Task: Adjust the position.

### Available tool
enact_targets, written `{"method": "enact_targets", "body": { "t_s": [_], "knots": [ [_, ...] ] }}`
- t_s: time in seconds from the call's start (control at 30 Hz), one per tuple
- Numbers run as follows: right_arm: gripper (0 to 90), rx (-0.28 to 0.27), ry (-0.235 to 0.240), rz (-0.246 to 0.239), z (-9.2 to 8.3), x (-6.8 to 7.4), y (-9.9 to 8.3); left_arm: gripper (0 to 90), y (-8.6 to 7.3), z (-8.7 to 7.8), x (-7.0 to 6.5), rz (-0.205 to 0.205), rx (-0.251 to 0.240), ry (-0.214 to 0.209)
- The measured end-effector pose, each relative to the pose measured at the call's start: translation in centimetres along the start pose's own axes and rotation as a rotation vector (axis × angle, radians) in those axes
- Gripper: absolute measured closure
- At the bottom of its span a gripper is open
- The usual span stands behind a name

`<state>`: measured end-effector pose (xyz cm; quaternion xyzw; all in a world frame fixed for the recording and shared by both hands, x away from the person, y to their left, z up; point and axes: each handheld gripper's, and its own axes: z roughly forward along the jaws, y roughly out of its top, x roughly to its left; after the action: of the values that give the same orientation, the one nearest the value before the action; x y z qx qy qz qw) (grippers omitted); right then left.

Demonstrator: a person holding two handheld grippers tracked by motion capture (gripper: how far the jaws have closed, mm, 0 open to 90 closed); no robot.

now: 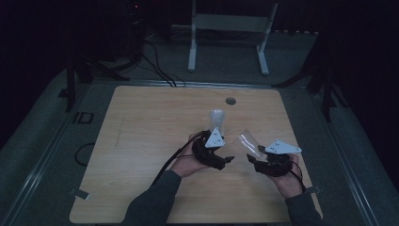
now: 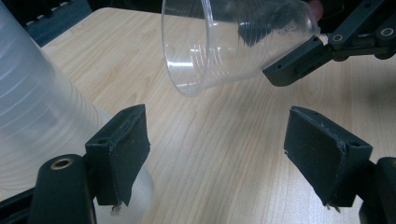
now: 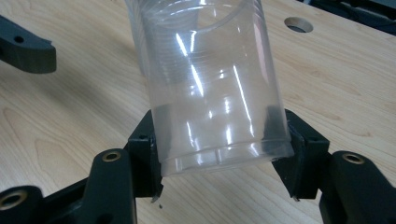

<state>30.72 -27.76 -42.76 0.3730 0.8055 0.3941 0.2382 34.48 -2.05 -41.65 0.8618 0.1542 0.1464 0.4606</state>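
A clear plastic cup (image 3: 210, 93) is held by its base end between the jaws of my right gripper (image 3: 217, 154), with its mouth pointing away. In the high view the cup (image 1: 248, 143) tilts up and to the left above the table, ahead of the right gripper (image 1: 256, 160). My left gripper (image 2: 219, 140) stands open with only bare wood between its pads. The held cup (image 2: 233, 42) hangs just beyond it. A translucent stack of cups (image 2: 28, 116) stands on the table against the outside of the left jaw. The high view has this stack (image 1: 217, 118) just beyond the left gripper (image 1: 229, 160).
The wooden table (image 1: 141, 141) has a round cable hole (image 1: 230, 100) near its far edge, also in the right gripper view (image 3: 298, 24). A white frame (image 1: 228, 23) stands on the floor beyond the table. The room around is dark.
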Motion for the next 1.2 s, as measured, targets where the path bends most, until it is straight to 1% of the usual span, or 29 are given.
{"method": "enact_targets", "body": {
  "t_s": [0.17,0.33,0.5,0.57,0.63,0.73,0.87,1.0,1.13,1.2],
  "knots": [
    [41.9,-0.027,-0.028,0.016,-0.05,0.15,-0.06,21.6,0.02,0.06,0.02,-0.012,-0.006,0.005],
    [41.8,-0.067,-0.042,0.063,-0.18,0.06,-0.14,21.6,0.09,0.16,0.14,-0.039,-0.018,-0.002],
    [41.8,-0.099,-0.068,0.097,-0.28,-0.09,-0.29,21.6,0.13,0.27,0.22,-0.047,-0.017,0.005],
    [41.8,-0.106,-0.066,0.100,-0.29,-0.14,-0.31,21.6,0.14,0.32,0.29,-0.058,-0.022,0.009],
    [41.8,-0.117,-0.077,0.099,-0.31,-0.07,-0.31,21.6,0.18,0.33,0.34,-0.071,-0.027,0.008],
    [41.8,-0.145,-0.080,0.097,-0.42,0.05,-0.30,22.0,0.23,0.44,0.39,-0.085,-0.031,0.009],
    [41.8,-0.180,-0.097,0.081,-0.61,0.42,-0.22,22.0,0.33,0.64,0.32,-0.098,-0.040,0.004],
    [41.8,-0.213,-0.103,0.070,-0.76,0.55,-0.13,22.0,0.47,0.81,0.35,-0.110,-0.050,0.000],
    [41.8,-0.238,-0.107,0.071,-0.80,0.64,-0.10,22.0,0.65,0.84,0.48,-0.128,-0.062,-0.012],
    [41.8,-0.252,-0.108,0.062,-0.83,0.73,-0.12,22.0,0.77,0.85,0.51,-0.139,-0.069,-0.017]
  ]
}}
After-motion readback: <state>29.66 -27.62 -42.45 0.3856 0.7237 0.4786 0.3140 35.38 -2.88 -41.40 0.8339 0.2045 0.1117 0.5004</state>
